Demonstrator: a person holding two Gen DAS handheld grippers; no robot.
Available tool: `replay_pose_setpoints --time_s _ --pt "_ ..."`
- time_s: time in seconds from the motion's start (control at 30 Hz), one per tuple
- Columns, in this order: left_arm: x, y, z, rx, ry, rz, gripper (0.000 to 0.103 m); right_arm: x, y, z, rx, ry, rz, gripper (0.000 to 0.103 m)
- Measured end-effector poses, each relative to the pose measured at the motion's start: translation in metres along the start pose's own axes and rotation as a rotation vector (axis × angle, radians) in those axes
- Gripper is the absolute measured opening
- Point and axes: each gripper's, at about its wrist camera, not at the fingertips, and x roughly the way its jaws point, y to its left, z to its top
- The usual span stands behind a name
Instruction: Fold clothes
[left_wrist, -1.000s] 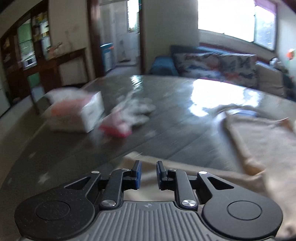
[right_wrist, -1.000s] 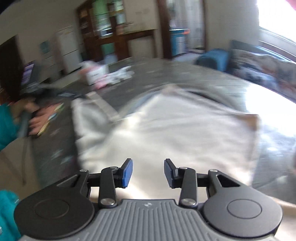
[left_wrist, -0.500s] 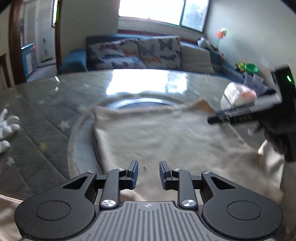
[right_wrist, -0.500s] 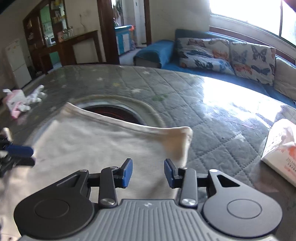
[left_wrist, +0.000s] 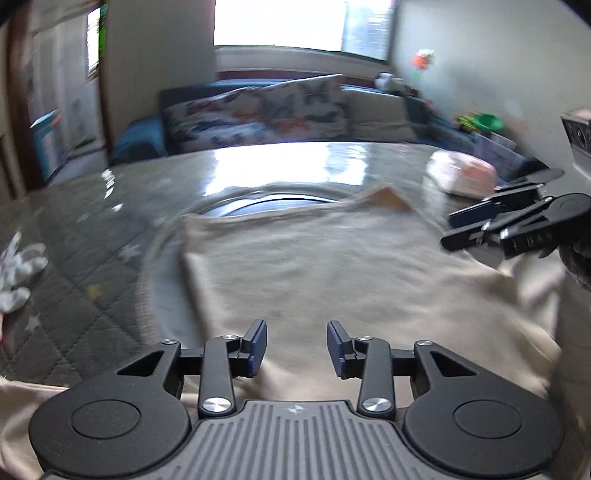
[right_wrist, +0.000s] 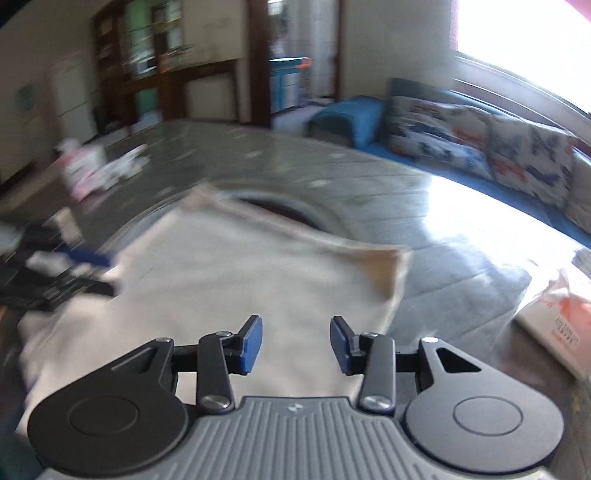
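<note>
A cream garment (left_wrist: 332, 273) lies spread flat on the grey quilted table; it also shows in the right wrist view (right_wrist: 229, 266). My left gripper (left_wrist: 296, 347) is open and empty, hovering over the garment's near part. My right gripper (right_wrist: 296, 343) is open and empty over the garment's near right part. The right gripper also shows at the right edge of the left wrist view (left_wrist: 491, 225), above the garment's right side. The left gripper shows blurred at the left of the right wrist view (right_wrist: 66, 273).
A white plastic packet (right_wrist: 554, 321) lies on the table right of the garment, also in the left wrist view (left_wrist: 461, 173). White gloves (left_wrist: 18, 269) and a pink-white box (right_wrist: 81, 170) lie at the table's left. A round inset (left_wrist: 273, 203) sits under the garment's far edge. A sofa (left_wrist: 280, 114) stands behind.
My left gripper's jaws have opened wider. Both views have swung a little and the garment now lies closer under both grippers. The right gripper has come nearer the garment's right side.
</note>
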Motion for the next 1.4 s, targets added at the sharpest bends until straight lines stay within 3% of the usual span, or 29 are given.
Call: replay_pose_setpoints --time_s 0.27,0.43,0.67,0.73,0.83,1.03,1.33,1.4 --pt "-0.01 -0.053 -0.029 0.178 0.002 -0.09 0.043 -0.04 0.068 -0.05 -0.078 0.028 0.044 0.045" --pt "-0.017 -0.064 -0.042 0.251 -0.016 -0.081 0.046 -0.057 0.09 -0.083 -0.094 -0.014 -0.027 0.045" --pt "-0.027 -0.06 -0.018 0.18 -0.057 -0.098 0.048 -0.102 0.026 -0.108 0.223 -0.097 -0.176 0.045" --pt "-0.023 -0.067 -0.013 0.166 -0.055 -0.117 0.048 -0.111 0.002 -0.117 0.311 -0.114 -0.254 0.045" --pt "-0.016 -0.082 -0.011 0.178 -0.045 -0.14 0.048 -0.121 -0.039 -0.133 0.44 -0.123 -0.389 0.045" --pt "-0.001 -0.11 -0.009 0.199 -0.021 -0.165 0.048 -0.128 -0.1 -0.156 0.596 -0.131 -0.523 0.045" --pt "0.012 -0.134 -0.004 0.206 -0.005 -0.183 0.05 -0.109 -0.123 -0.172 0.667 -0.123 -0.541 0.044" --pt "0.014 -0.138 -0.004 0.212 -0.003 -0.181 0.051 -0.106 -0.123 -0.172 0.656 -0.13 -0.542 0.031"
